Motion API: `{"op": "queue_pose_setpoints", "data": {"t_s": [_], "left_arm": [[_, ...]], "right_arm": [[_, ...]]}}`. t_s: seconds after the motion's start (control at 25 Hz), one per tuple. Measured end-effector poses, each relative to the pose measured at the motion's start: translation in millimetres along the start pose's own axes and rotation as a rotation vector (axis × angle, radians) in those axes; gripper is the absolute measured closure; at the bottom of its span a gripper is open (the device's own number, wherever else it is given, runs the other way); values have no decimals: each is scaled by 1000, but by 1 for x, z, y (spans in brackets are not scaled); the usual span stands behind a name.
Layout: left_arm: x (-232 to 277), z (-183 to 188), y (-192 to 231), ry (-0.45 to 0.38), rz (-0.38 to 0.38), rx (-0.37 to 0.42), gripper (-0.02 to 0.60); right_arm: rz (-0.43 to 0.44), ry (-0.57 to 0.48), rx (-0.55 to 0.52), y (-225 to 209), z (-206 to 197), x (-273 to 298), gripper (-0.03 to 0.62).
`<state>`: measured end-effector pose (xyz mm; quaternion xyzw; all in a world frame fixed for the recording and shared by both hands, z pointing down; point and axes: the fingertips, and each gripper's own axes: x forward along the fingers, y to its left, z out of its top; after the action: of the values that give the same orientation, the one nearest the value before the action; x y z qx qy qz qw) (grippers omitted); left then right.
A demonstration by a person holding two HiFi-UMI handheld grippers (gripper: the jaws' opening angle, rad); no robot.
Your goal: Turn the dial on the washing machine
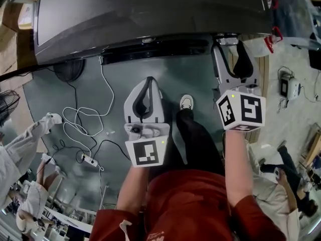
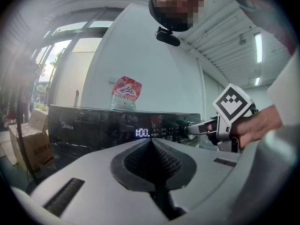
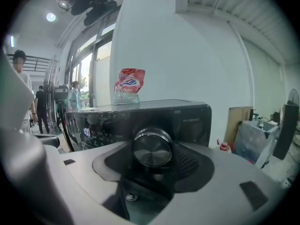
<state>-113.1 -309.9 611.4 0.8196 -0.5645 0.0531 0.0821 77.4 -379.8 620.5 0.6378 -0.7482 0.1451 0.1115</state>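
Dial (image 3: 151,147): round metal knob on the dark control panel (image 3: 192,118) of the washing machine (image 1: 150,14), straight ahead of the right gripper (image 1: 226,43), its axis running along the jaws.
Right gripper: jaws closed on the dial's rim, one either side.
Left gripper (image 2: 151,144): jaws together, empty, well apart from the panel.
Nearer hand: right.

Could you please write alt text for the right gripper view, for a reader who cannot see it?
The right gripper has its grey jaws closed around the round metallic dial on the dark front of the washing machine, seen head-on. A red and white bag stands on top of the machine, and a lit display glows left of the dial.
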Motion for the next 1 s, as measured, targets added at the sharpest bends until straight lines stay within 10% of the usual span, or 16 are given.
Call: {"op": "queue_pose_setpoints", "data": {"t_s": [0.48, 1.0], "left_arm": [[-1, 5, 0, -3, 6, 4, 572], [-2, 11, -4, -9, 9, -12, 572]], "right_arm": [[3, -1, 25, -1, 2, -1, 321], [97, -48, 405, -7, 0, -3, 321]]}}
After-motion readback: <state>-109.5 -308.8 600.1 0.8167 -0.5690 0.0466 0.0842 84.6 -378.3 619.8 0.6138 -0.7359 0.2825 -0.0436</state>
